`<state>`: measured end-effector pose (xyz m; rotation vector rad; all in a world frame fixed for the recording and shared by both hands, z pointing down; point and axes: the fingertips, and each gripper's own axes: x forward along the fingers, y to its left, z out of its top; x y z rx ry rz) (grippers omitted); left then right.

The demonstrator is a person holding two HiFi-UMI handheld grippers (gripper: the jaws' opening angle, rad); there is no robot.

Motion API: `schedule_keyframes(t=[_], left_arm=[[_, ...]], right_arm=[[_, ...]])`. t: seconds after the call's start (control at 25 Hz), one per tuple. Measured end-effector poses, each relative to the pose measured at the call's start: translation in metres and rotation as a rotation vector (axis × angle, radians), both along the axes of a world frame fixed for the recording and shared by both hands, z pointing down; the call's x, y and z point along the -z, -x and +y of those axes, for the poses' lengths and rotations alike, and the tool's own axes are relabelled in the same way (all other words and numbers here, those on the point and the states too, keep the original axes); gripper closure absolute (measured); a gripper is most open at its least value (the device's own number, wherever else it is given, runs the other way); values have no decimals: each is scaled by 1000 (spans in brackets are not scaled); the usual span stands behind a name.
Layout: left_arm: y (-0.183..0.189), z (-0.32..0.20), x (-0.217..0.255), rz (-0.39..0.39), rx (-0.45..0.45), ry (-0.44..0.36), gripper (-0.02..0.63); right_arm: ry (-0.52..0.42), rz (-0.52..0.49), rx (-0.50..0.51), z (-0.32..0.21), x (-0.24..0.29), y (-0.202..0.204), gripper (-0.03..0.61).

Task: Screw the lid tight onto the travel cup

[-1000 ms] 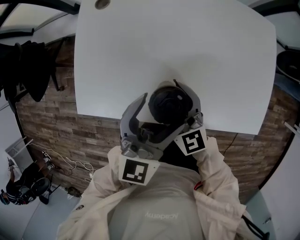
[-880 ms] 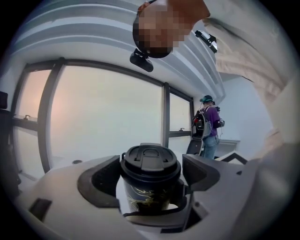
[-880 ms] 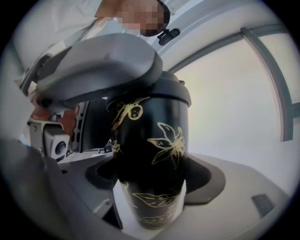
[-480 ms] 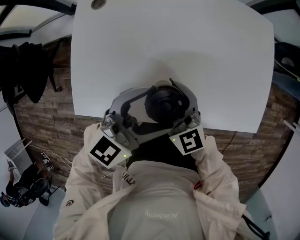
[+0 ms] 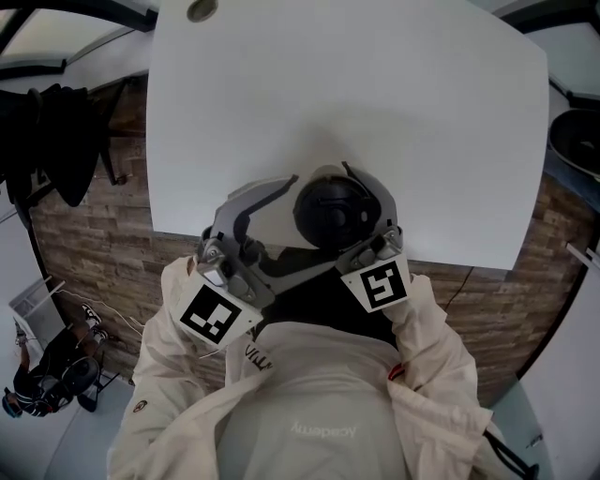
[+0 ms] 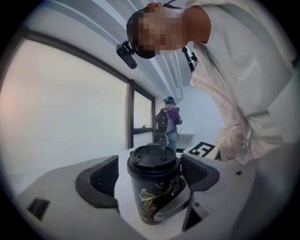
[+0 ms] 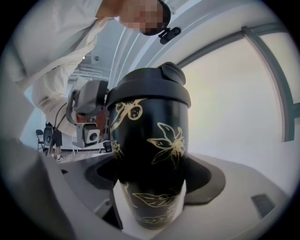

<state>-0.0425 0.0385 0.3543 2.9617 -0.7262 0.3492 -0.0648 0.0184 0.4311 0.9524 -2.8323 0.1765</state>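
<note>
Nearest me, at the near edge of the table (image 5: 394, 103), my right gripper (image 7: 151, 178) is clamped on the cup (image 7: 150, 140). Its jaws press both sides of the dark body low down, and the cup stands upright on the surface.

My left gripper (image 6: 150, 176) comes in from the other side with its jaws spread wide around the upper part of the cup. The left pad (image 6: 101, 180) stands clear of the cup. The right one sits close beside the lid (image 6: 153, 159), and I cannot tell whether it touches. Either way, I have no grip on the lid at this moment.

The lid is already on the cup, and as far as both gripper views show it sits level with no gap at the rim. I cannot see whether it is turned fully home. My reading is that placing the lid is done and tightening is partway or close to finished. What is left is to close my left jaws on the lid, twist it against the right gripper's hold until it stops, then let go.

Farther off, a small round fitting (image 5: 201, 9) sits by the far left corner.
</note>
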Motion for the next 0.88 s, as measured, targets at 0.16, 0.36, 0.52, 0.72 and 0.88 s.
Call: schedule_keyframes(t=[0.16, 0.36, 0.52, 0.72, 0.88], left_arm=[[-3, 0, 3, 8, 299, -1, 204], [-12, -9, 3, 4, 547, -22, 204], [-13, -9, 4, -1, 556, -43, 204], [-16, -6, 3, 32, 245, -64, 204], [-15, 0, 5, 73, -103, -69, 202]], right_arm=[[-2, -6, -5, 0, 2, 1, 181], [-2, -15, -13, -3, 4, 2, 181], [3, -24, -17, -2, 4, 2, 181], [-1, -24, -6, -3, 3, 2, 181], [-6, -13, 4, 0, 3, 3, 181]])
